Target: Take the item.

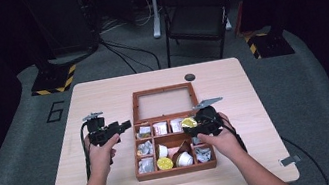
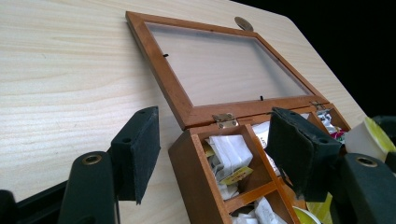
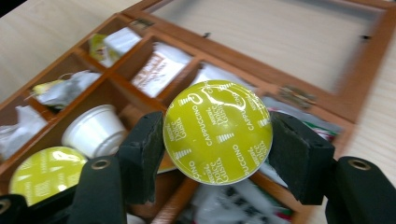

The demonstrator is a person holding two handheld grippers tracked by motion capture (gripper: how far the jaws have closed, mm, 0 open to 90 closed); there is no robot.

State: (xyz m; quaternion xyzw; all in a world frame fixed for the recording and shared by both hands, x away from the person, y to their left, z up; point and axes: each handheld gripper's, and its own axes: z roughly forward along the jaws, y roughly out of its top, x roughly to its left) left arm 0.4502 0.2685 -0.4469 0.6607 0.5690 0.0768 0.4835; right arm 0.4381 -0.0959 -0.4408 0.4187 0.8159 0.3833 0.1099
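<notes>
Capsule clamped in the right gripper, jaws pressed on both sides of its rim, green foil lid facing the gripper camera, "Cappuccino" print readable. In the high view it hangs over the far right part of the box, above the compartments, not resting on anything that I can tell.

Left gripper sits just left of the box, jaws wide apart, nothing between them. In the left gripper view the far left corner of the box lies between the spread pads, no contact visible.

Box is wooden, divided into small compartments, glass lid swung fully back and lying flat on the table on the far side. Far row holds tea bags; left column holds silvery sachets. Middle and near cells hold more capsules: a white one on its side, another green-topped one near the front. Right compartments have packets, too blurred to name.

Progress, as a judgement: lid already open, one capsule lifted clear and in hand. Cannot tell from this alone whether it is going in or coming out; either way it is mid-carry, not yet set down. Remaining: put the capsule down at its destination, handle the rest of the capsules if needed, possibly shut the lid. Left gripper looks free to steady the box.
</notes>
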